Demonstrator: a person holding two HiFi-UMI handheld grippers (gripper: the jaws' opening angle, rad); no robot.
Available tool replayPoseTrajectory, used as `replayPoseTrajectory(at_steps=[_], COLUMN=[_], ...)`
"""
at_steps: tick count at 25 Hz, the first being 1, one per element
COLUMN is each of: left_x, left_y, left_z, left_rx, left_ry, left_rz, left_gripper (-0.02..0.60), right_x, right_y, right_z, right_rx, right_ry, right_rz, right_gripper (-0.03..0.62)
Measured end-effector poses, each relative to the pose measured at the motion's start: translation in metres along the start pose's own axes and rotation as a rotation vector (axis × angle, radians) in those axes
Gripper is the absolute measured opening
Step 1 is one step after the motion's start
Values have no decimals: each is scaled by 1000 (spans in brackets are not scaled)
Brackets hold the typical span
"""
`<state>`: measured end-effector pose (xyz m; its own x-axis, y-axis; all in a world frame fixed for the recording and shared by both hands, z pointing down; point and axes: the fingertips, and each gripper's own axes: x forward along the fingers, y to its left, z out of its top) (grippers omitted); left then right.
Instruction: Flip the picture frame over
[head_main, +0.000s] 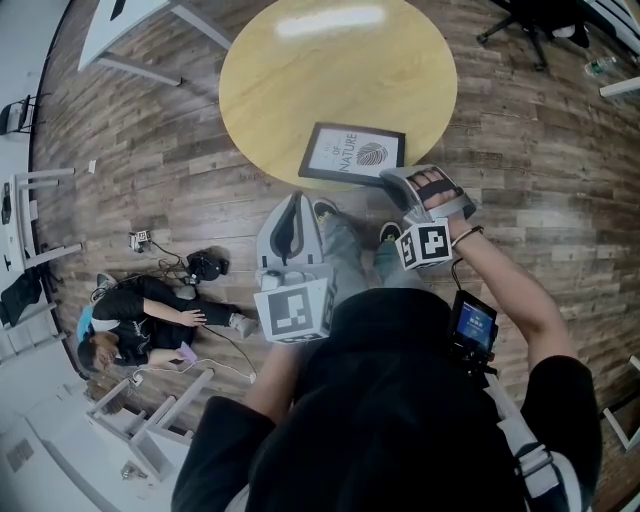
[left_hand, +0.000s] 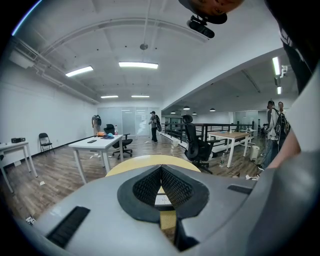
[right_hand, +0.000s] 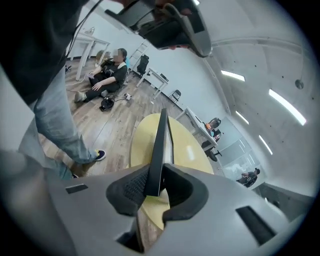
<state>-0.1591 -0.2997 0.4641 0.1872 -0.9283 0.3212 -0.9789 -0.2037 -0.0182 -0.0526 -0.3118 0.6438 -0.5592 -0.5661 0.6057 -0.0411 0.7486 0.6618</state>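
**At the table's near edge: right claw clamped on the frame, left claw idle**

Close to the person's body, the left gripper (left_hand: 161, 170) hangs short of the table, its jaws shut tip to tip with nothing between them; it looks held back on purpose, out of the way, so the other hand has room to swing.

Just beyond it and to the right, the right gripper (right_hand: 157, 182) reaches to the near rim of the round yellow table (head_main: 300, 80); its jaws are closed to a narrow gap, and in that gap sits the thin edge of the picture frame (head_main: 352, 153), pinched from both faces by the black pads.

From the right gripper view the frame runs edge-on, straight away from the jaws; the grip is at its near right corner, which I judge a sensible hold, since that corner lies at the table's rim and a roll of the wrist would turn the whole frame about it.

On the table's near part the frame shows its printed side upward, so the flip is not yet done; whether the gripped corner is clear of the wood I cannot tell.

Farther off, past the bare tabletop, an office chair (head_main: 520, 25) stands on the wooden floor at far right.
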Motion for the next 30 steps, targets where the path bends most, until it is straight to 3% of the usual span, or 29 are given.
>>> replayPoseTrajectory(at_steps=[4, 8, 16, 20, 25, 30], left_x=[-3, -2, 1, 2, 2, 2], left_y=[4, 4, 0, -3, 2, 3], left_z=[3, 3, 5, 8, 6, 1], left_rx=[-2, 14, 16, 15, 12, 16], left_ry=[10, -13, -14, -11, 6, -6], left_rz=[25, 13, 4, 8, 22, 2], left_gripper=[21, 21, 21, 21, 22, 22], right_x=[-6, -8, -1, 4, 18, 24], right_y=[-20, -43, -67, -65, -48, -42], right_z=[16, 28, 13, -11, -55, -72], right_rx=[171, 440, 1243, 1558, 1735, 1770], right_ry=[-36, -90, -217, -233, -146, -117], right_rz=[33, 90, 282, 314, 238, 169], right_gripper=[78, 77, 77, 77, 67, 89])
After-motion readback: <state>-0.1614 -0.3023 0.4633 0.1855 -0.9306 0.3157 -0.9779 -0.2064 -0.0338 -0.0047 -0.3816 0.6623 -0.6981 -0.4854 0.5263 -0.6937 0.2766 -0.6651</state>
